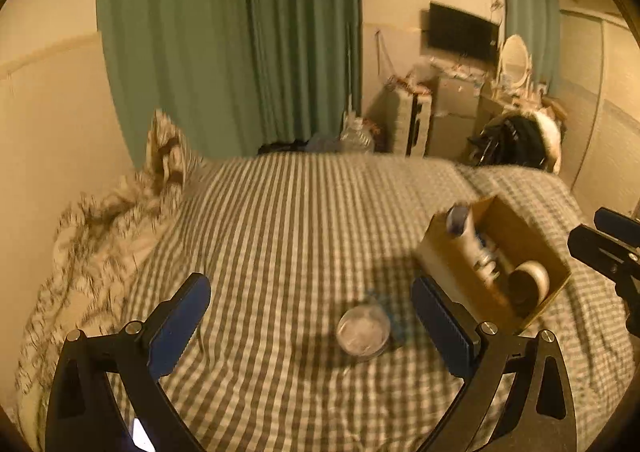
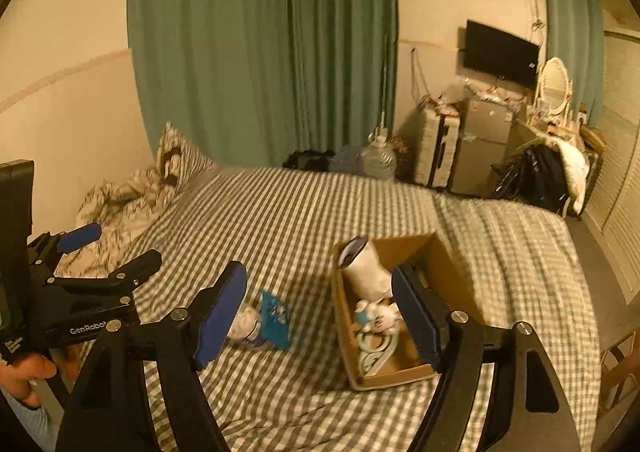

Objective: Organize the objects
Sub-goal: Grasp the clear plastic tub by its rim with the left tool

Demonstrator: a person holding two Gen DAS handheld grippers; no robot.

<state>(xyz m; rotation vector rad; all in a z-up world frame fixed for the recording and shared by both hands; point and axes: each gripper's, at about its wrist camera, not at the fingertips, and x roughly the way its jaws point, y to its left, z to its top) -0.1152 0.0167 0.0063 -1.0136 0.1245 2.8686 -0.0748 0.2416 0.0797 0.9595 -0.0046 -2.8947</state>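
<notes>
A clear plastic bottle with a blue label [image 1: 363,332] lies on the checked bedspread, its round base facing my left gripper [image 1: 312,316], which is open and empty around it, not touching. The bottle also shows in the right wrist view [image 2: 264,322]. A cardboard box [image 1: 452,264] stands to its right and holds a white tube [image 1: 466,232], a tape roll [image 1: 528,280] and small items. My right gripper [image 2: 320,316] is open and empty, hovering over the box [image 2: 440,256] and its near-left edge. The left gripper [image 2: 108,256] shows at the left of the right wrist view.
A crumpled patterned duvet and pillow [image 1: 120,212] lie at the bed's left by the wall. Beyond the bed are green curtains [image 1: 228,44], a large water jug [image 2: 378,162], a suitcase [image 2: 434,150], a small fridge [image 2: 482,140] and a dressing table with mirror [image 2: 554,88].
</notes>
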